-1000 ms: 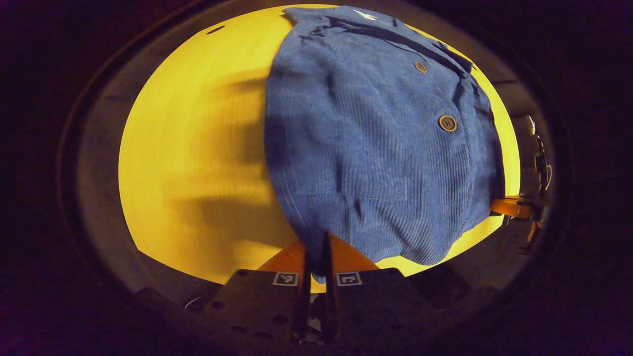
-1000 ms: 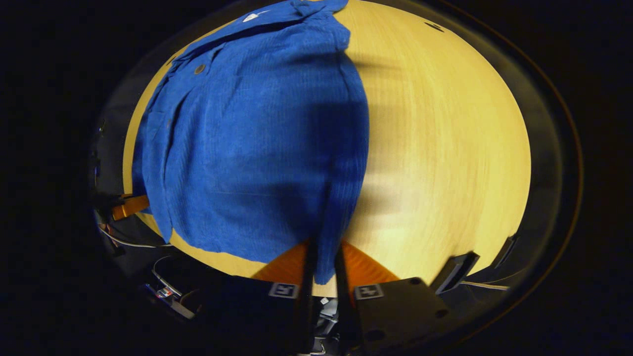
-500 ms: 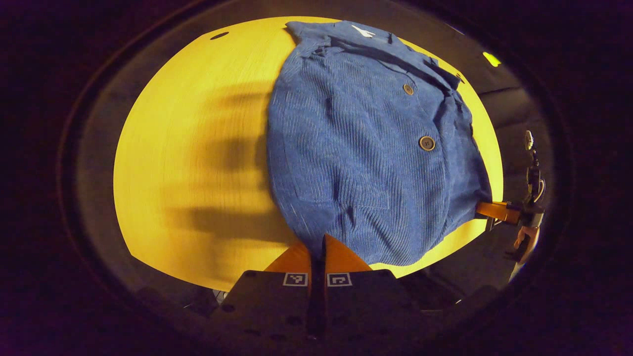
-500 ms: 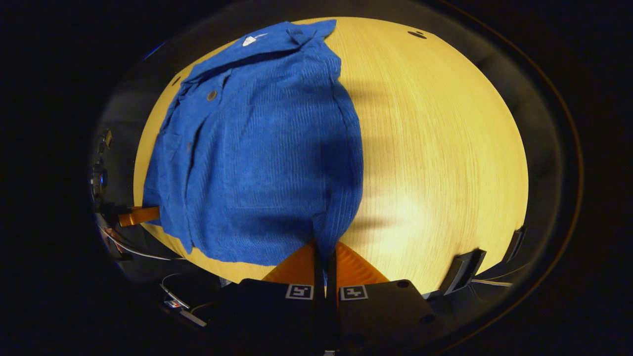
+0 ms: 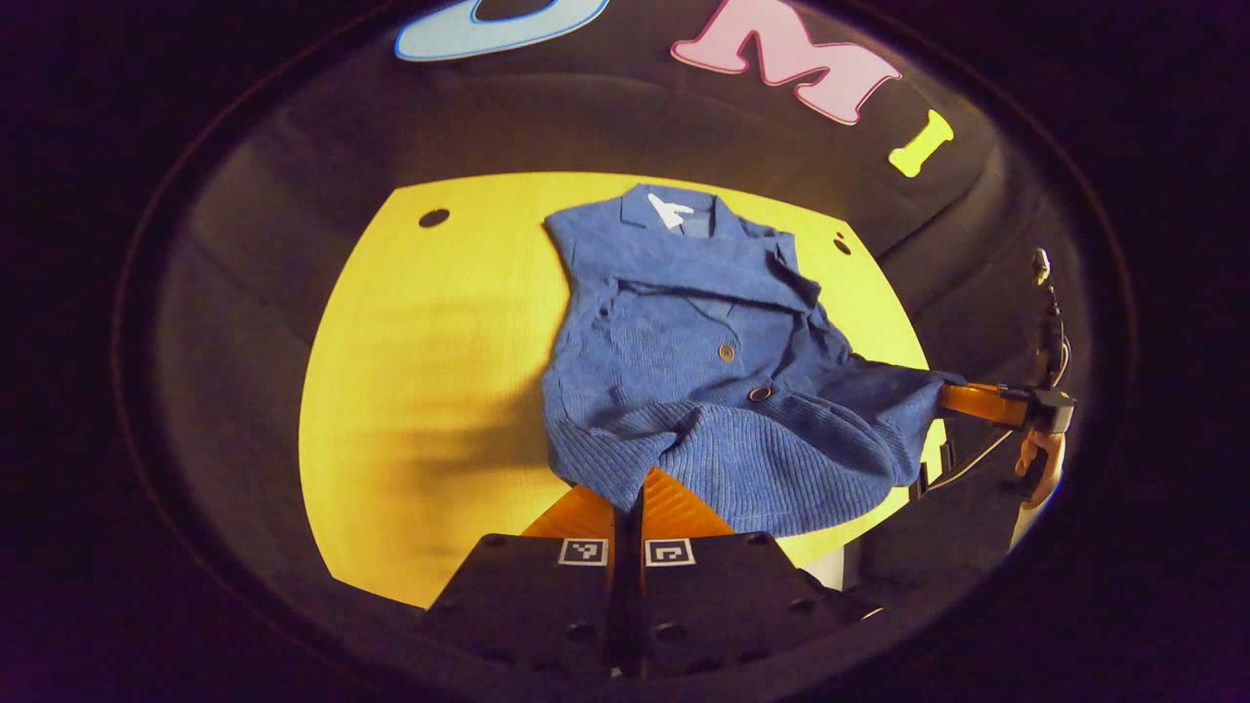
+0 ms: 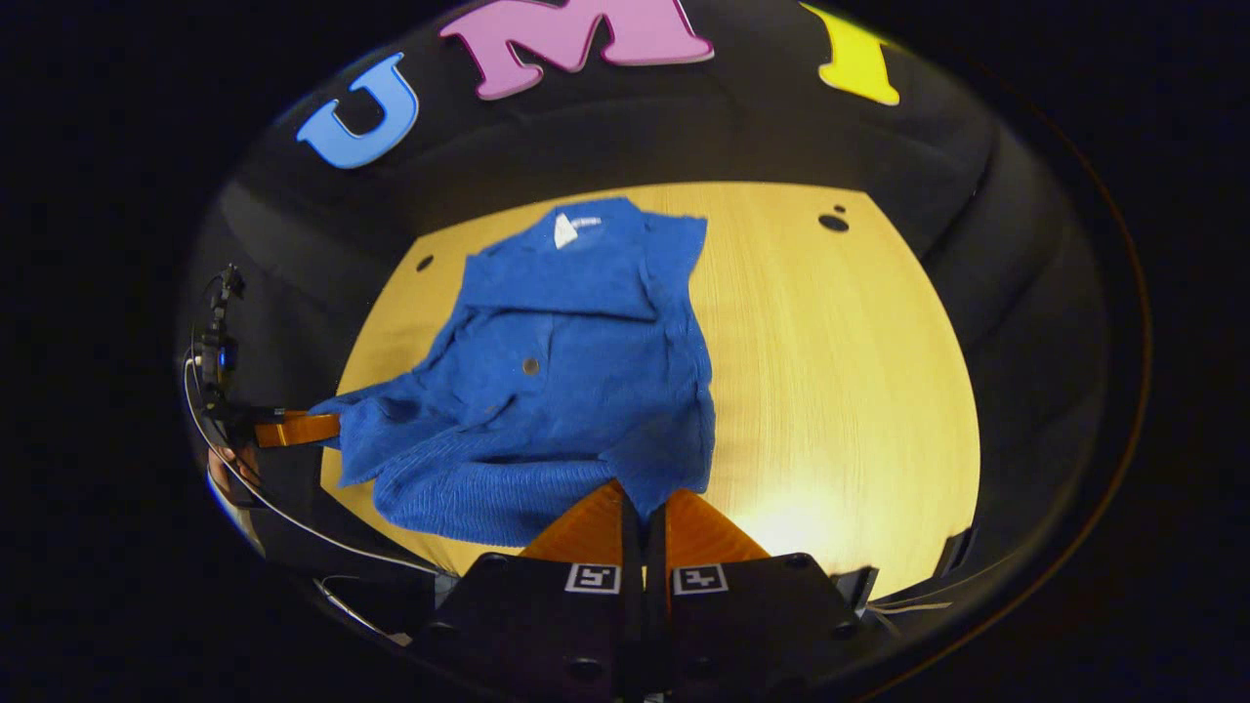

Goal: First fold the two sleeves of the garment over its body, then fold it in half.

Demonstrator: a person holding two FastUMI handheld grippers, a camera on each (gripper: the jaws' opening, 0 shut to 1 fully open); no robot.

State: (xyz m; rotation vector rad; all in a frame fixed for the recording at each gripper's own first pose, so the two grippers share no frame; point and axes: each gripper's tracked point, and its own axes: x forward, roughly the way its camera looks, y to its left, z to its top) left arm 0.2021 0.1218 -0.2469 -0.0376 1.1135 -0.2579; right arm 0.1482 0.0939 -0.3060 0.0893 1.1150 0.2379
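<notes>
Pale wooden table [image 5: 410, 391] under warm light, small dark holes near far edge; black cloth wall [image 6: 684, 137] behind; surroundings dim.

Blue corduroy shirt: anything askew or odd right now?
Nothing damaged. The blue corduroy shirt lies on the yellow wooden table with its near hem lifted and rumpled: the left gripper and right gripper each pinch a bottom corner, mid fold.

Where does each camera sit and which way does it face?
Left gripper view: rides the left gripper, facing forward and down over the shirt on the table; own fingers at bottom, right gripper and hand at right.
Right gripper view: rides the right gripper, same facing; left gripper at left.
Shared: shirt, table, both grippers pinching the hem.
</notes>
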